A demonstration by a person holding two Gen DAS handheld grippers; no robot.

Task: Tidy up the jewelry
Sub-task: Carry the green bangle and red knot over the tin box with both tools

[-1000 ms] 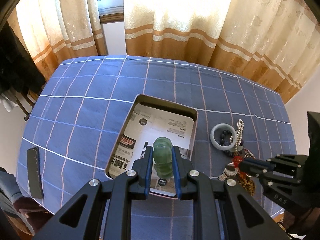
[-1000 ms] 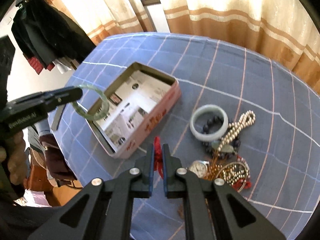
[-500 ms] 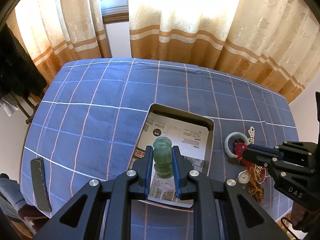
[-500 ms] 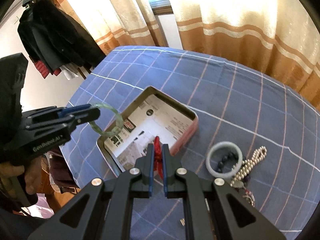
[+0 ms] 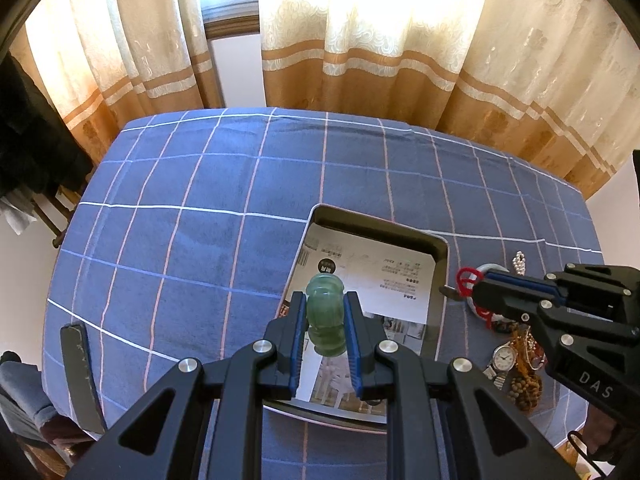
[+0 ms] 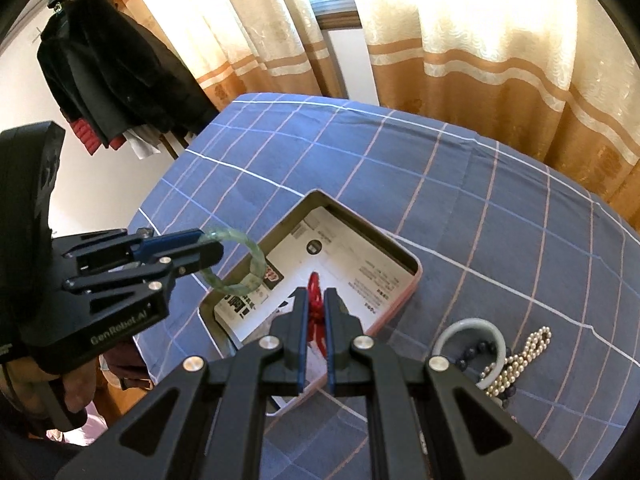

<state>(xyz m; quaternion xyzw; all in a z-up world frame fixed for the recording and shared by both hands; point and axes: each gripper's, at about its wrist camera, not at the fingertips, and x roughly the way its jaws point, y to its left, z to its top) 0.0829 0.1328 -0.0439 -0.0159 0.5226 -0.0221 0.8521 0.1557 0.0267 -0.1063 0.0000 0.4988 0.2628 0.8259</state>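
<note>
We see a table (image 5: 192,184) covered by a blue cloth with a grid of white and pink lines, soft and slightly creased, backed by cream and tan curtains (image 5: 360,60). A dark coat (image 6: 104,68) hangs at the far left in the right wrist view. Toward the table's near edge sits a rectangular metal tin (image 6: 400,296) with rounded corners and a pinkish outer wall, lined with printed paper (image 5: 384,276).

Our left gripper (image 5: 323,322) is clamped on a green bangle (image 5: 325,312), a smooth, translucent, stone-like ring held upright on edge between the blue pads; it hangs above the tin's near-left part, off the paper. Our right gripper (image 6: 316,320) is closed tight on a red cord ornament (image 6: 314,292), thin and looped, poking out past the fingertips over the tin's near-right rim.

Near the table's right edge, beside the tin, the loose pieces lie together: a pale, glossy bangle (image 6: 470,328) lying flat, dark round beads (image 6: 476,350) inside it, a string of small white pearls (image 6: 520,360) touching it, a wristwatch (image 5: 502,358) with a white dial and a tangle of brown beads (image 5: 524,388). A flat dark strip (image 5: 80,368) lies at the near-left edge.
</note>
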